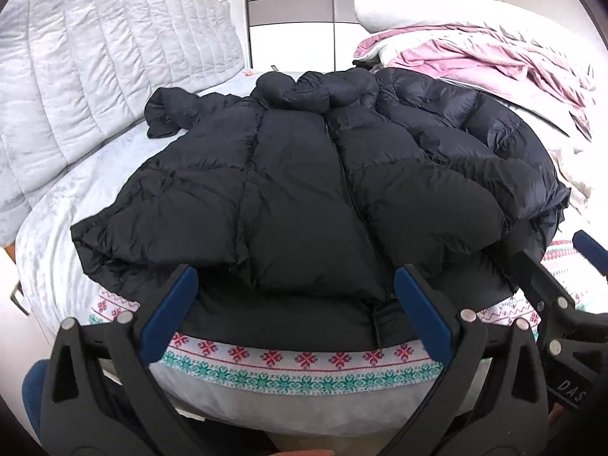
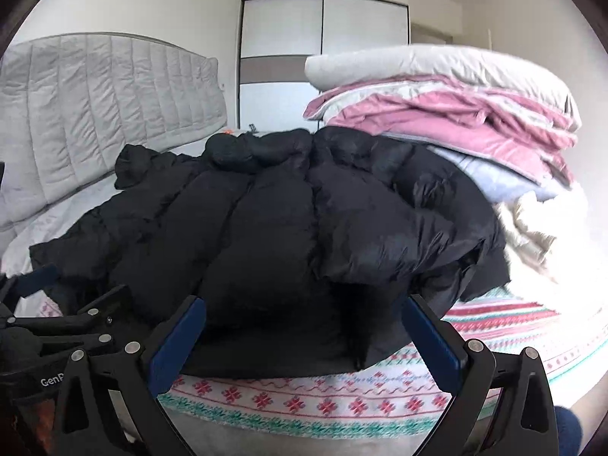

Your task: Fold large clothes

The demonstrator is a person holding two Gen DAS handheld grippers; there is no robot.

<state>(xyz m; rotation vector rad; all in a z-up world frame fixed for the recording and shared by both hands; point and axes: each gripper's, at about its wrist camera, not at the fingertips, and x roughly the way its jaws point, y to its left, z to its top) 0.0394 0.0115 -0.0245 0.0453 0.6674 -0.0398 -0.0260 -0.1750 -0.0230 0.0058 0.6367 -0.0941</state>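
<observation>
Fingers (image 1: pixel 421 304) of the left gripper (image 1: pixel 296 304) and of the right gripper (image 2: pixel 304 338) are spread wide, holding nothing, just short of the black puffer jacket (image 1: pixel 304 190) lying front-up on the bed (image 1: pixel 304 364).

A home bedroom: a bed (image 1: pixel 68 205) with a grey quilted headboard (image 1: pixel 95 57) ahead-left of the hand-held gripper (image 1: pixel 296 304), a sliding-door wardrobe (image 1: pixel 292 15) beyond, folded quilts (image 2: pixel 456 106) ahead-right
</observation>
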